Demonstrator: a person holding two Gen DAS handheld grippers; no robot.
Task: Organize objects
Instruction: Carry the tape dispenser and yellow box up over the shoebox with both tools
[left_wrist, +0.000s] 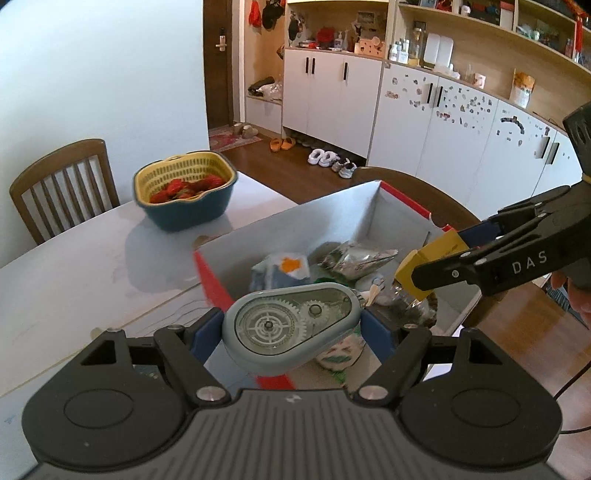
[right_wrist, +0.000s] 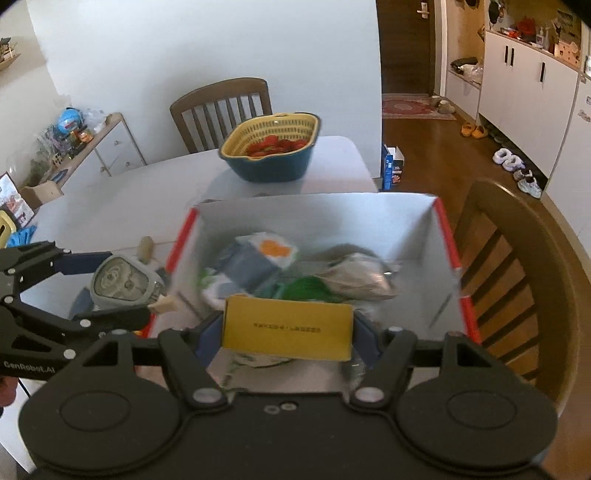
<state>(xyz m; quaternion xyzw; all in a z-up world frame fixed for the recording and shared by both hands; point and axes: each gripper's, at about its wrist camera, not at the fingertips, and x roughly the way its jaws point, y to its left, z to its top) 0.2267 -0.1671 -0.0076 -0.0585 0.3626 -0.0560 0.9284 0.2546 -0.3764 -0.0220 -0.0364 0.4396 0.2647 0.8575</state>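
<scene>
Over the box (right_wrist: 406, 221), both tools grip: tape dispenser (left_wrist: 291, 328), yellow block (right_wrist: 287, 326).

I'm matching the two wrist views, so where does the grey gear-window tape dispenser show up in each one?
Left wrist view: the tape dispenser sits bottom centre, clamped in the left gripper.
Right wrist view: the same dispenser is at the left edge, beside the box.
Shared landmark: the strawberry basket on the table behind the cardboard box.
</scene>
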